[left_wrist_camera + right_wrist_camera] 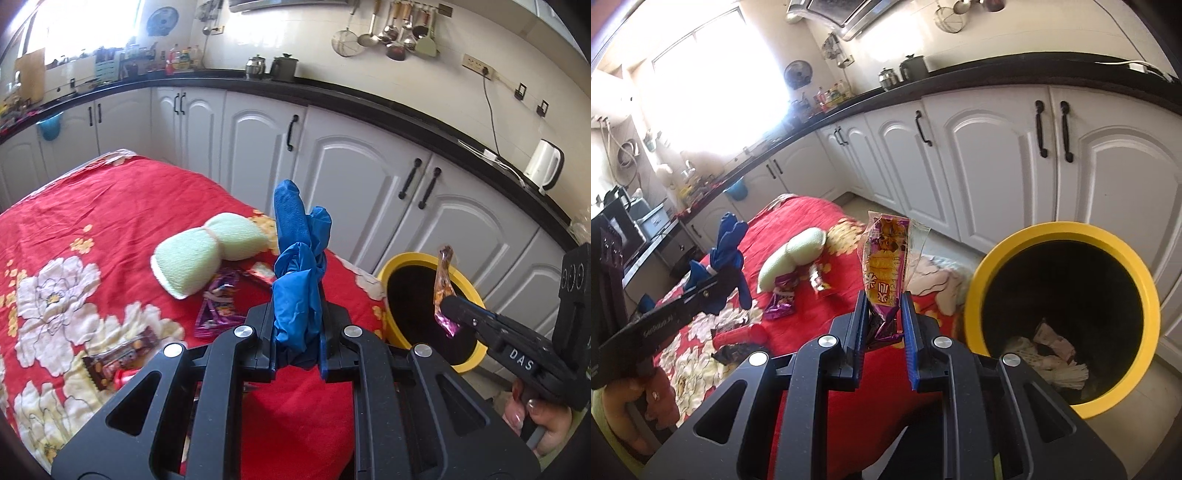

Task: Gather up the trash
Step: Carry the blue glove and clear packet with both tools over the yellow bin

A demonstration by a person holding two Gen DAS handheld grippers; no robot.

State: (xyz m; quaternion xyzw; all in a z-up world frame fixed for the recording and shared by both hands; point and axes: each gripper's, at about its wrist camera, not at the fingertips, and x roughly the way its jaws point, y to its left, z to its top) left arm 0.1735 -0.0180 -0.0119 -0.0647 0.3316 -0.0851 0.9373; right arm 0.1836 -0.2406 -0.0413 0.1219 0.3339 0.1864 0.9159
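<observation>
Two pieces of trash are up in the air, one in each pair of tongs. The left tongs are clamped nearly shut on a crumpled blue glove, which stands up out of the jaws at the centre of the left wrist view, over the near edge of the red flowered cloth. The right tongs pinch the lower end of an orange and purple snack wrapper, held upright at mid-frame in the right wrist view; the jaws are narrow, closed on the crumpled foil.

Both tools point downward at a slant. Seen from the left camera, the right tongs come in from the lower right with the wrapper's tip just over the rim of the yellow bin; fingers wrap the handle below.

The bin stands on the floor just beside the desk's right-hand edge, mouth open, with pale paper scraps lying in its dark bottom. White cabinet doors run close behind it, leaving a strip of floor between.

Still on the cloth: a pale green sponge, a purple wrapper, a brown candy bar wrapper at lower left.
</observation>
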